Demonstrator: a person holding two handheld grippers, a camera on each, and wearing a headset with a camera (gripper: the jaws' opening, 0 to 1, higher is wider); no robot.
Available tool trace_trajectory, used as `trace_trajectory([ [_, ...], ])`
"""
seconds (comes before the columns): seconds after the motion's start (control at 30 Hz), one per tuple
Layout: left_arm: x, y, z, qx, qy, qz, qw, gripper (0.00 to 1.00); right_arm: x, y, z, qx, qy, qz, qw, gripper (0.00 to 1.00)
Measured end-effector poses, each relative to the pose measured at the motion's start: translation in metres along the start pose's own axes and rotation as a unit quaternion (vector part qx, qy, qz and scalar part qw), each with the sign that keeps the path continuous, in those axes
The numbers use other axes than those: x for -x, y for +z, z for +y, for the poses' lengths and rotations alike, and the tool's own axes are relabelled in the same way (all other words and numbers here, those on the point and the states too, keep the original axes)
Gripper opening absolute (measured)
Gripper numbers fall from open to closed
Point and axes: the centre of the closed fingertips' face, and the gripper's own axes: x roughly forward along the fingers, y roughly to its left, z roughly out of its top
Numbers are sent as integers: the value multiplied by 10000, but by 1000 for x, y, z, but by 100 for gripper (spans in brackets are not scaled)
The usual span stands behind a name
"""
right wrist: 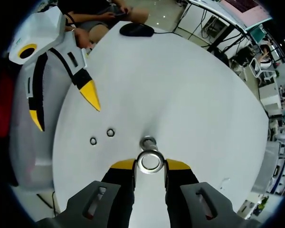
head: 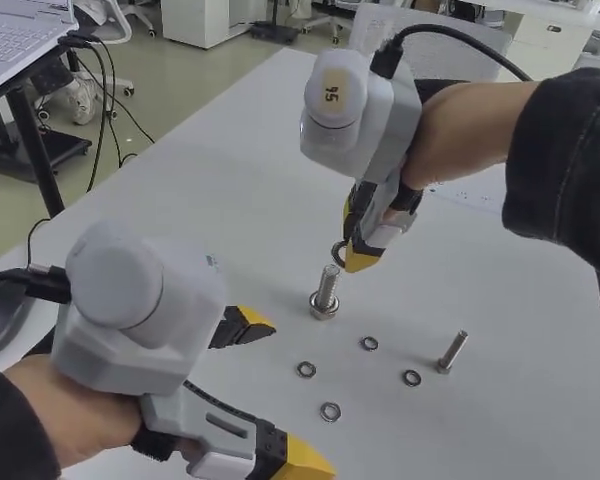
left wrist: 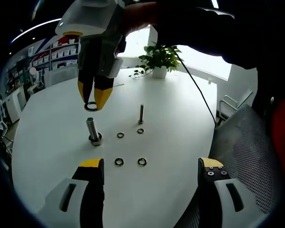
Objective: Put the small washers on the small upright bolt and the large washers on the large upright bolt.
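One large washer: clamped in my right gripper.
Large bolt: upright on tabletop, just beyond washer at 12 o'clock, axis vertical.
Left gripper: open, well apart.

You're in an office-like lab: your white table stands next to a laptop with trailing cables, a potted plant sits at the table's far edge, a mesh chair is alongside, and stocked shelves line the wall
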Motion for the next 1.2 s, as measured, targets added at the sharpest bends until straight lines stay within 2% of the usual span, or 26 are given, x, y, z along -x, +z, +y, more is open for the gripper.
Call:
trace_trajectory([
  [0.5, 1, -3, -4, 48, -1, -6, 10000, 80, -17, 1, 5, 104, 172, 107, 9997, 24],
  [1.2, 2, -4, -10, 85, -20, 1, 10000, 80, -26, 2, 11, 113, 291, 155, 9994, 24],
])
